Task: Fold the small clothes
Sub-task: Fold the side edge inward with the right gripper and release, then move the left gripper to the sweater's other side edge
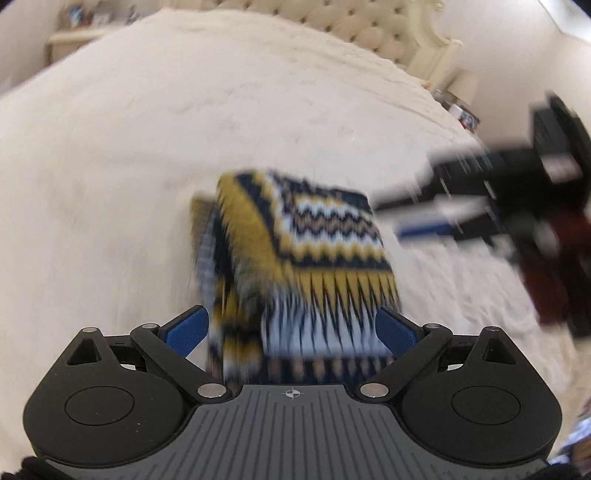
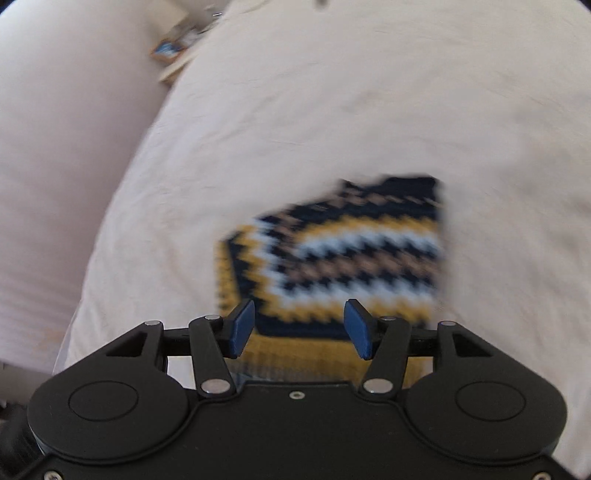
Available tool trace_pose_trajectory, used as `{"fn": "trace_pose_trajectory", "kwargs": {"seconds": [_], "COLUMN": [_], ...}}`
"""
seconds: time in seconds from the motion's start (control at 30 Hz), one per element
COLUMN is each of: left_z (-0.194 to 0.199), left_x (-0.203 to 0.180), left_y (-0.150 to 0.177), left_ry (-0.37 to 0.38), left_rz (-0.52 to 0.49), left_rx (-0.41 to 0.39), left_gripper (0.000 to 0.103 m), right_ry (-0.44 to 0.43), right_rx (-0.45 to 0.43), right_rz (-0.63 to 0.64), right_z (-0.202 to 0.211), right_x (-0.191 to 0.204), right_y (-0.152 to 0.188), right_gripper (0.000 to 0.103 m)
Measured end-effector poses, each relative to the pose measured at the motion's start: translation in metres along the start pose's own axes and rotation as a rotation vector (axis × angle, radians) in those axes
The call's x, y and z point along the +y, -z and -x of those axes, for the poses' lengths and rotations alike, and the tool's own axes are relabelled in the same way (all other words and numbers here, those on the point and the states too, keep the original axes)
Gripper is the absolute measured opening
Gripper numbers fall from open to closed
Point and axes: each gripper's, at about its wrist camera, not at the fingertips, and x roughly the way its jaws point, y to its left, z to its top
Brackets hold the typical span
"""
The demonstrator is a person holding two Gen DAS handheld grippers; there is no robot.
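Observation:
A small knitted garment (image 1: 314,236) with navy, yellow and white zigzag bands lies folded into a rough square on the cream bedspread (image 1: 147,147). My left gripper (image 1: 291,332) hovers over its near edge, open wide, with the blue pads (image 1: 188,332) clear of the cloth on either side. My right gripper (image 1: 391,218) shows as a dark blur at the garment's right side. In the right wrist view the right gripper (image 2: 300,328) is open above the garment (image 2: 351,251), nothing pinched between its pads. Both views are motion-blurred.
A tufted cream headboard (image 1: 354,29) stands at the far end of the bed. A nightstand with small items (image 1: 461,107) sits to the right of it, and a shelf (image 1: 74,33) is at the far left. The bed's edge (image 2: 122,192) drops off at left.

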Motion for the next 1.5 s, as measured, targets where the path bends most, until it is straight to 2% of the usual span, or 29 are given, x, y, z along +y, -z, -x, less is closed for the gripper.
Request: {"fn": "trace_pose_trajectory", "kwargs": {"seconds": [0.1, 0.2, 0.3, 0.37, 0.43, 0.47, 0.63, 0.8, 0.9, 1.0, 1.13, 1.5], "left_z": [-0.031, -0.061, -0.081, -0.088, -0.09, -0.089, -0.091, -0.094, -0.095, -0.092, -0.09, -0.096], "left_x": [-0.008, -0.013, -0.001, 0.026, 0.053, 0.06, 0.063, 0.069, 0.07, 0.073, 0.075, 0.074], "left_y": [-0.022, -0.03, -0.018, -0.008, 0.001, 0.005, 0.009, 0.007, 0.007, 0.008, 0.01, 0.006], "left_ry": [-0.024, -0.05, -0.165, -0.205, -0.174, -0.159, -0.139, -0.132, -0.124, -0.12, -0.126, -0.121], "left_rz": [-0.061, -0.128, -0.208, -0.142, -0.019, 0.01, 0.03, 0.06, 0.068, 0.081, 0.101, 0.104], "left_rx": [0.004, 0.053, 0.114, 0.155, 0.183, 0.181, 0.177, 0.186, 0.189, 0.191, 0.19, 0.207], "left_gripper": [0.098, 0.098, 0.099, 0.101, 0.103, 0.103, 0.103, 0.103, 0.103, 0.103, 0.103, 0.103], "right_ry": [0.024, 0.027, 0.038, 0.041, 0.036, 0.038, 0.069, 0.166, 0.234, 0.251, 0.275, 0.251], "right_rx": [-0.006, -0.003, 0.009, 0.015, 0.017, 0.017, -0.047, -0.099, -0.028, 0.043, 0.047, 0.047], "right_rz": [-0.043, -0.075, -0.078, -0.066, -0.051, -0.042, 0.016, 0.052, 0.069, 0.046, 0.044, -0.001], "right_z": [0.007, 0.008, 0.007, 0.011, 0.01, 0.009, -0.003, -0.025, -0.058, -0.085, -0.095, -0.093], "right_x": [-0.022, -0.04, -0.046, -0.047, -0.047, -0.047, -0.042, -0.039, -0.04, -0.045, -0.043, -0.051], "right_y": [0.011, 0.022, 0.03, 0.033, 0.033, 0.031, 0.014, -0.012, -0.022, -0.022, -0.02, -0.019], "right_gripper": [0.061, 0.061, 0.061, 0.061, 0.061, 0.061, 0.061, 0.062, 0.062, 0.07, 0.076, 0.079]}}
